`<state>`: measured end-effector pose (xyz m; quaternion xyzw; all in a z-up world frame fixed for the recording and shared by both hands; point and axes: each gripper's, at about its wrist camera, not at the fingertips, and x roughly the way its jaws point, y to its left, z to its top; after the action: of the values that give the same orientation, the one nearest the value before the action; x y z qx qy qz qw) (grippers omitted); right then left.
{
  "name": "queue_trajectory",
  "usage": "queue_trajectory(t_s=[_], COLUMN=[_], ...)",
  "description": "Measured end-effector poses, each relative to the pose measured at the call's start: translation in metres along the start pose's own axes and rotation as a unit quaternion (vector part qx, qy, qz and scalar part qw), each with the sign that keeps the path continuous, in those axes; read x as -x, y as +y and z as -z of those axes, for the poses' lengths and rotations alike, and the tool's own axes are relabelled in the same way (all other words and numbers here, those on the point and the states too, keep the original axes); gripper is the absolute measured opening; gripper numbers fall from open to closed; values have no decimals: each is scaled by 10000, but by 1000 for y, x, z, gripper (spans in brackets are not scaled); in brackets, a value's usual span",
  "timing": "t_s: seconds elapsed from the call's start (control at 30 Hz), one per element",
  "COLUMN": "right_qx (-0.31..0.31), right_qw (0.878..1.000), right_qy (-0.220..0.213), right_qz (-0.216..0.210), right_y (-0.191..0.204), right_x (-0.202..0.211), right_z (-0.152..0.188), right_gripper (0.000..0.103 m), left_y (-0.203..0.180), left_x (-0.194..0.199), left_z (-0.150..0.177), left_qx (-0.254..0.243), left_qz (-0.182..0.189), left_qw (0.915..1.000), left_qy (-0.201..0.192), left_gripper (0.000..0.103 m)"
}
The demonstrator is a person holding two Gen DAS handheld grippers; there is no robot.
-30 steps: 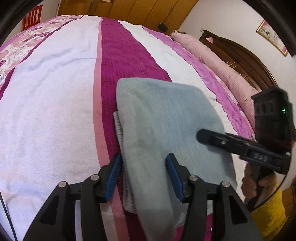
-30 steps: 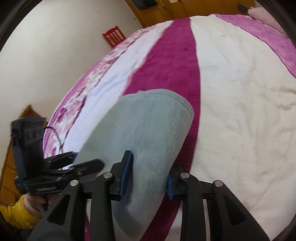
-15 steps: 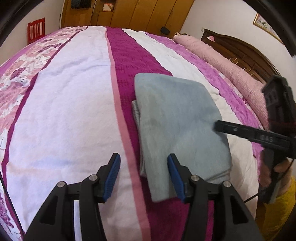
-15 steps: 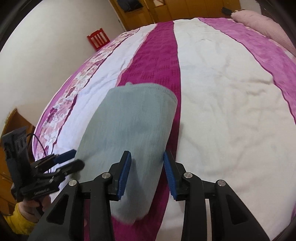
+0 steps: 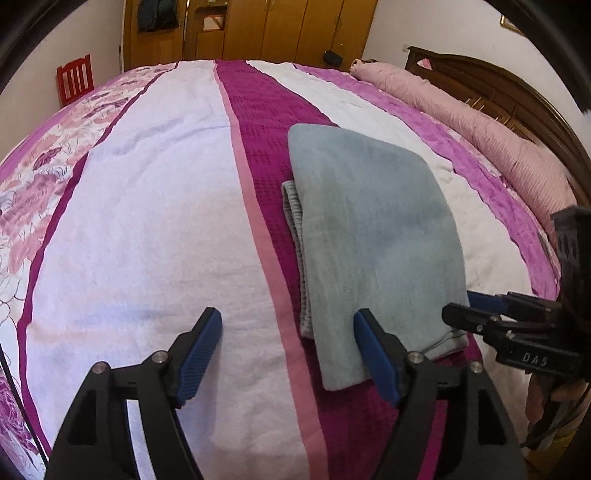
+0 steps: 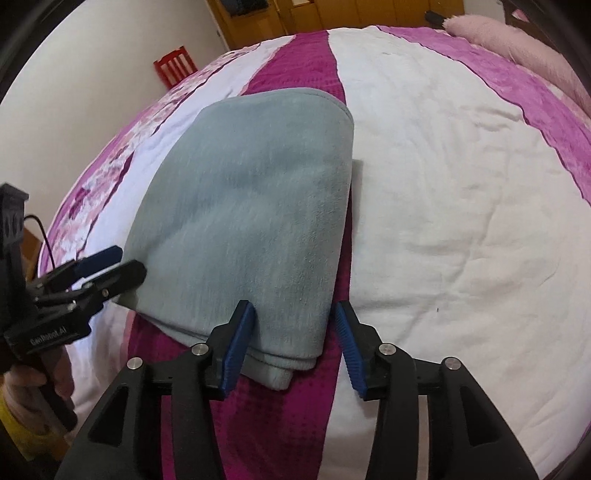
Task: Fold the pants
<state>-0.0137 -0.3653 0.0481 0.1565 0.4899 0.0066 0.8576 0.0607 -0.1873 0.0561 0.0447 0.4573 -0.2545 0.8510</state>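
The grey-blue pants (image 5: pixel 373 236) lie folded in a flat stack on the magenta stripe of the bedspread, with a lower layer's edge showing along the left side. They also show in the right wrist view (image 6: pixel 251 218). My left gripper (image 5: pixel 288 350) is open and empty, held just off the near left corner of the stack. My right gripper (image 6: pixel 295 332) is open and empty, with its fingers on either side of the near corner of the stack. Each gripper appears in the other's view: the right one (image 5: pixel 476 310) and the left one (image 6: pixel 110 266).
The bed (image 5: pixel 147 221) has a white, pink and magenta striped cover. A rolled pink quilt (image 5: pixel 480 129) lies along the dark wooden headboard at right. A red chair (image 5: pixel 74 79) and wooden wardrobes (image 5: pixel 258 29) stand beyond the far side.
Both grippers have pulled back from the folded pants toward the near edge of the bed. The pants lie still on the bed, free of both grippers.
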Motion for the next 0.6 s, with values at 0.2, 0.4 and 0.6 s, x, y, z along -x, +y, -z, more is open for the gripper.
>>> queue_trajectory(t_s=[0.2, 0.4, 0.6], right_qx=[179, 250, 374], right_qw=[9997, 9989, 9972], right_qy=[-176, -356, -460], right_qz=[80, 179, 457], right_y=[9, 12, 13], right_x=[24, 50, 62], right_z=[6, 19, 35], right_gripper=[47, 60, 72], left_y=[-4, -14, -20], left_x=[14, 27, 31], left_z=[0, 10, 19], left_qx=[-71, -302, -266], left_qz=[-40, 57, -26], left_qw=[10000, 9995, 9996], left_qy=[-36, -2, 37], left_gripper=[79, 95, 103])
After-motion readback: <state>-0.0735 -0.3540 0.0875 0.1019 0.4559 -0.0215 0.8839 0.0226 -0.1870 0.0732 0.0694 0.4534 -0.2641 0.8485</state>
